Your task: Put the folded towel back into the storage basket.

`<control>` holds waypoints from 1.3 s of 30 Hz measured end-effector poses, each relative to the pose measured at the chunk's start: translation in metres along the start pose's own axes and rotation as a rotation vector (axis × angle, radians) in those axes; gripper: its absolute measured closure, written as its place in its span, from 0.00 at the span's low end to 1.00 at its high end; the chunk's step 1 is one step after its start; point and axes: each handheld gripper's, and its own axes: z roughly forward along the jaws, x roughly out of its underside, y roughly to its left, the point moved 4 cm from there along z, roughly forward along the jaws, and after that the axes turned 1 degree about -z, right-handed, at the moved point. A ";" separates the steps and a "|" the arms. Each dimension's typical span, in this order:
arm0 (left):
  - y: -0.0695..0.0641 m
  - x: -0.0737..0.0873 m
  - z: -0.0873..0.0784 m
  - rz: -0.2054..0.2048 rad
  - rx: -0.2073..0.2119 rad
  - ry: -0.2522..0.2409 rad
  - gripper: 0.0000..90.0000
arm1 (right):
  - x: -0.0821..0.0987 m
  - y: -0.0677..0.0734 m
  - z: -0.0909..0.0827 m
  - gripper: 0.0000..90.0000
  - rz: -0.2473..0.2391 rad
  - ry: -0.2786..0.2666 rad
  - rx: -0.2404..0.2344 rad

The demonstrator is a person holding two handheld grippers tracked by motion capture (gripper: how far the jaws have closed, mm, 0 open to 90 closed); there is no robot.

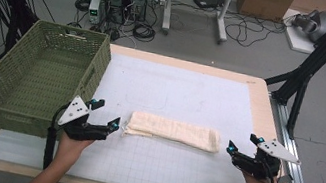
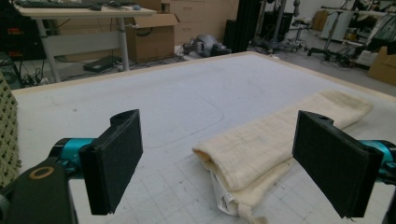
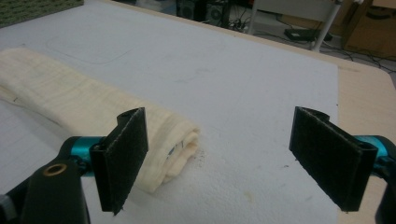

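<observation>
Lying folded into a long strip, the towel (image 1: 173, 131) sits on the mat (image 1: 185, 95) across the middle of the table (image 1: 267, 120), between the two grippers. The left gripper (image 1: 107, 114) is at the towel's left end, its jaws spread wide and holding nothing; in the left gripper view the towel's end (image 2: 252, 154) lies on the mat ahead, between the pads (image 2: 114, 161) but not touched by them. The right gripper (image 1: 243, 144) is just beside the towel's right end, jaws equally wide and empty; in the right gripper view that end (image 3: 177, 140) lies next to one pad (image 3: 122, 156), whether touching I cannot tell. A basket (image 1: 34, 76) stands at the table's left edge.
</observation>
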 end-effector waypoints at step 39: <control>-0.006 -0.002 0.005 -0.050 0.079 0.030 0.20 | 0.003 0.003 0.001 0.20 0.034 -0.005 -0.036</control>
